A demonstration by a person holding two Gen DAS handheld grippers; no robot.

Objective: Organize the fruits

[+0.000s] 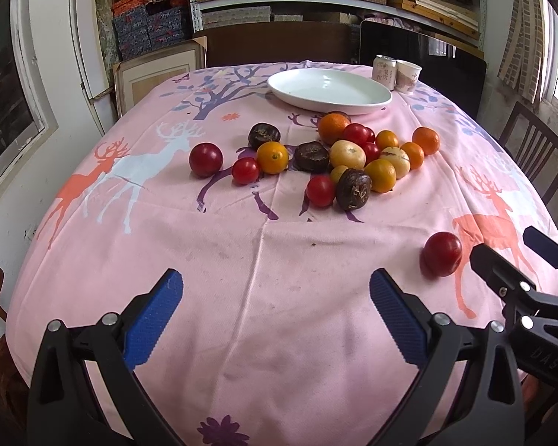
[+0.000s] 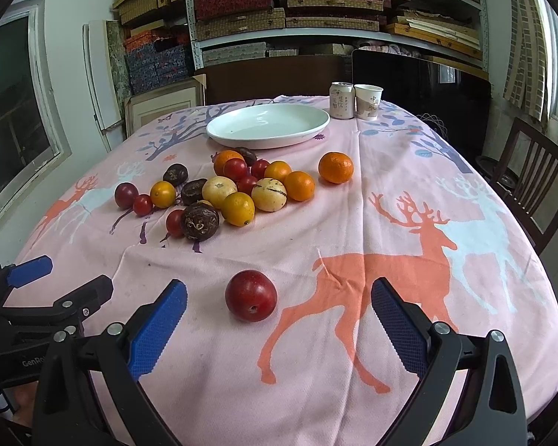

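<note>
While the left gripper (image 1: 275, 308) hovers wide open over bare tablecloth (image 1: 241, 260), the fruit pile (image 2: 227, 189) lies mid-table before the white plate (image 2: 268, 126). The right gripper (image 2: 279, 312) (also wide open, empty) flanks a lone red plum (image 2: 251, 300).

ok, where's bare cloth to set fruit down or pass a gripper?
Free: the pink tablecloth between the fruit pile and the near edge, apart from the lone dark red plum. Also right of the lone orange mandarin. The white oval plate is empty. Crowded: the pile itself.
</note>
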